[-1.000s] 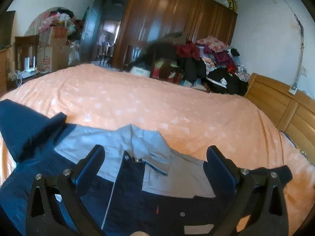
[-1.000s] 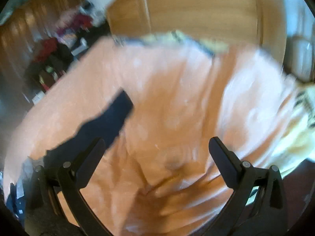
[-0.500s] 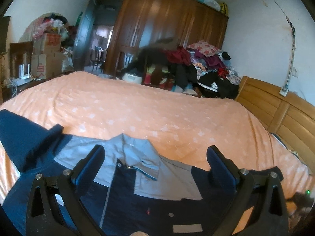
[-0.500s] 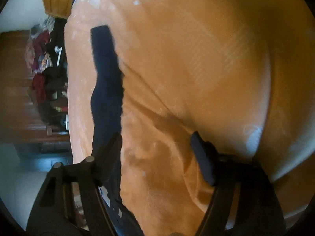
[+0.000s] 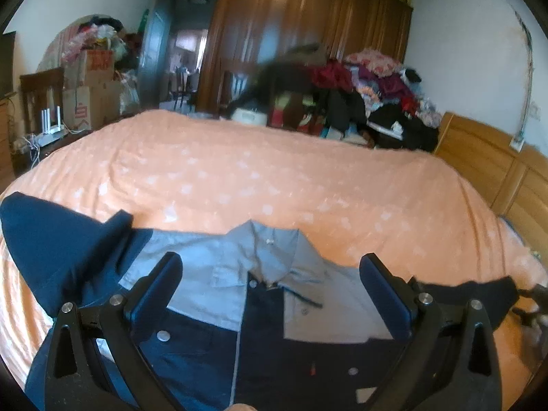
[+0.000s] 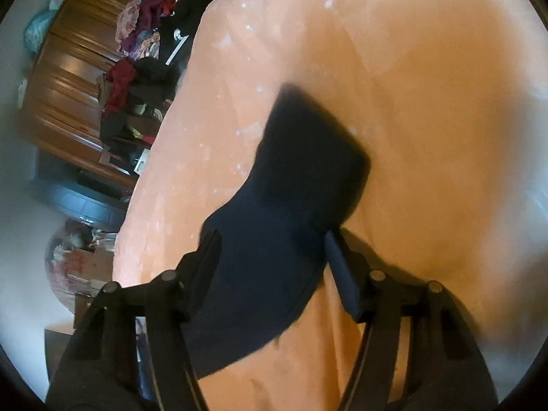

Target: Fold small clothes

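A small shirt [image 5: 219, 274], navy with a grey yoke and collar [image 5: 274, 250], lies front up on the orange bedspread [image 5: 274, 178]. One navy sleeve [image 5: 61, 239] sticks out to the left, and the other sleeve [image 5: 479, 294] reaches right. My left gripper [image 5: 270, 284] hovers open over the collar with nothing between its fingers. In the right wrist view the navy sleeve [image 6: 301, 171] lies flat on the bedspread [image 6: 428, 102]. My right gripper [image 6: 274, 260] straddles it near the cuff end. Its fingers are partly narrowed but apart, one on each side of the cloth.
Beyond the far side of the bed are a brown wardrobe [image 5: 308, 34] and a heap of clothes [image 5: 359, 102]. A wooden headboard [image 5: 496, 157] is at the right, and cardboard boxes [image 5: 92, 96] are at the left. Bare bedspread stretches behind the shirt.
The right gripper swung from bare bedspread onto the navy sleeve, and its fingers came closer together. The left gripper shifted slightly, so the collar now sits between its fingers.
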### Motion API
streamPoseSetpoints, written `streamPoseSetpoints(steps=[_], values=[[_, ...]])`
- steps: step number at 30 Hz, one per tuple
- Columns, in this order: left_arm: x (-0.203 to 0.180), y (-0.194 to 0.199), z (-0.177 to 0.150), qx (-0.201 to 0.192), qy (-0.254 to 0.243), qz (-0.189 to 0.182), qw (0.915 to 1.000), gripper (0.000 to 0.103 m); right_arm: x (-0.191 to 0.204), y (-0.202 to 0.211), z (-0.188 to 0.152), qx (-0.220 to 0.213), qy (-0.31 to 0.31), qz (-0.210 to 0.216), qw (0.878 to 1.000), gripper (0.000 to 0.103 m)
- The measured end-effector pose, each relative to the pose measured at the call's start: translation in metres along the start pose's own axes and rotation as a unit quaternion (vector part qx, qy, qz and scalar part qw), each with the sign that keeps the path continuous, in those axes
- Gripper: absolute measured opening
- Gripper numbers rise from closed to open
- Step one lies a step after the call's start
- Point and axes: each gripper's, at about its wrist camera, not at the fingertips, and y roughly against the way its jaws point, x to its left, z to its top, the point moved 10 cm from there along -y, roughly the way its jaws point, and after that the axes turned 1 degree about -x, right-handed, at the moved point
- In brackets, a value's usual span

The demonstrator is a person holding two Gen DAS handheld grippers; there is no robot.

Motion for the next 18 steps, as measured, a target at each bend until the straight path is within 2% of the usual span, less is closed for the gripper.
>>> streamPoseSetpoints(steps=[1,3,7,12,14,15,16,17,18], values=[[0.003,-0.002,-0.001,0.001,-0.003,0.003,1.0000,0.103,-0.002,-0.002,0.001,-0.005,-0.002,-0.009,1.000,0.062],[0.007,-0.006,-0.003,0.004,-0.006,0.009,0.9999,0.103,-0.006,0.019,0.000,-0.021,-0.018,-0.010,1.000,0.062],[0.018,-0.012,-0.009,0.010,-0.004,0.016,0.9998,0.103,-0.009,0.035,-0.001,-0.046,-0.008,-0.036,0.998,0.060],[0.020,-0.017,-0.012,0.017,-0.006,0.013,0.9997,0.103,-0.014,0.022,0.019,-0.066,-0.010,-0.060,0.996,0.061],[0.018,-0.017,-0.012,0.018,-0.009,0.009,0.9998,0.103,-0.010,0.008,0.020,-0.057,0.002,-0.067,0.996,0.061],[0.016,-0.017,-0.012,0.019,-0.010,0.008,0.9997,0.103,0.001,0.002,0.019,-0.052,0.010,-0.054,0.997,0.050],[0.016,-0.017,-0.012,0.022,-0.011,0.006,0.9997,0.103,0.009,0.007,0.017,-0.057,0.012,-0.037,0.998,0.028],[0.018,-0.018,-0.011,0.028,-0.009,0.004,0.9996,0.103,0.031,0.017,0.014,-0.071,0.026,-0.008,0.997,0.020],[0.020,-0.019,-0.011,0.034,-0.006,-0.001,0.9994,0.103,0.054,0.024,0.009,-0.079,0.044,0.009,0.996,0.017]])
